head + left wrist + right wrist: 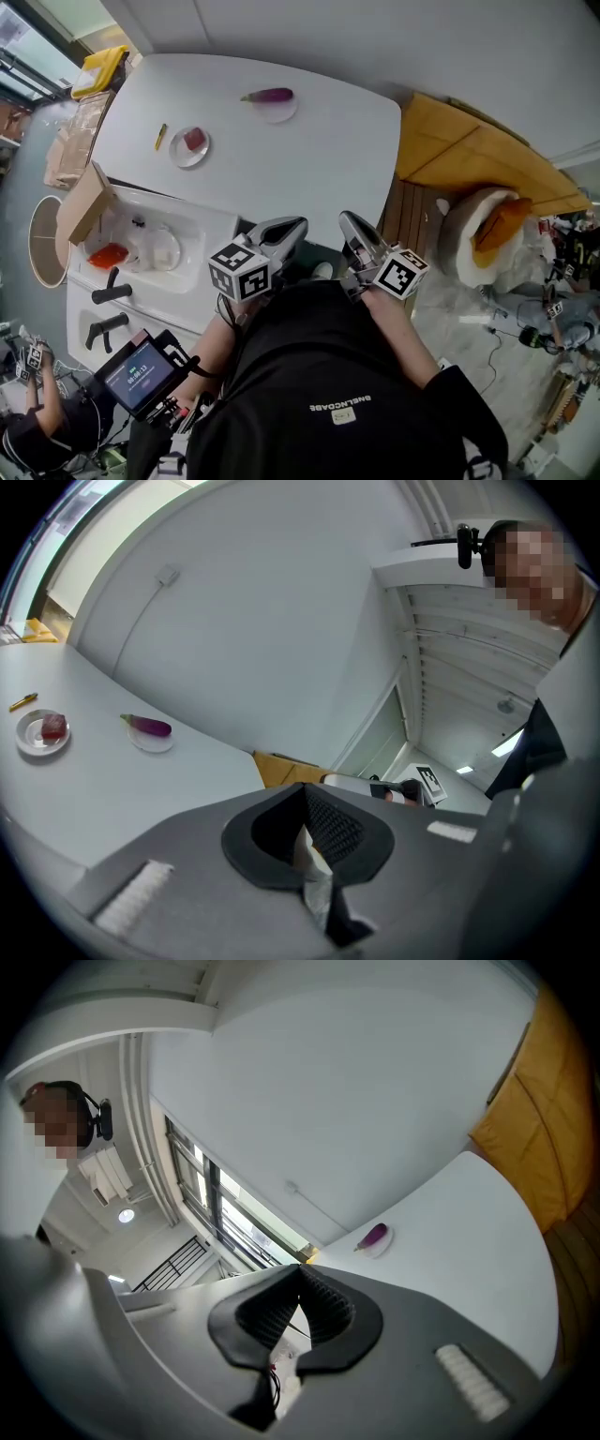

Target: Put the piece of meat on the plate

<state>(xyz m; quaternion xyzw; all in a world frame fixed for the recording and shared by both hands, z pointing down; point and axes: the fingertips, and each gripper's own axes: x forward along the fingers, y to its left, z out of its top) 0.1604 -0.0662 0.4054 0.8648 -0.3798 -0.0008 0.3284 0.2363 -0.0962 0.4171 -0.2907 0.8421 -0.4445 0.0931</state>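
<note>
A red piece of meat [194,140] lies on a small white plate [178,155] at the far left of the white table [309,169]. The left gripper view shows the same meat [53,726] and plate [28,740] far off at the left. My left gripper [296,226] and right gripper [346,221] hover side by side over the table's near edge, well short of the plate. Both are shut with nothing between the jaws, as their own views show for the left gripper [305,790] and the right gripper [300,1270].
A purple eggplant [269,95] rests on a second small plate at the table's far side. A yellow stick [160,136] lies beside the meat plate. A sink [141,246], a cardboard box [84,202] and taps stand at the left. A yellow-brown cabinet [469,150] borders the right.
</note>
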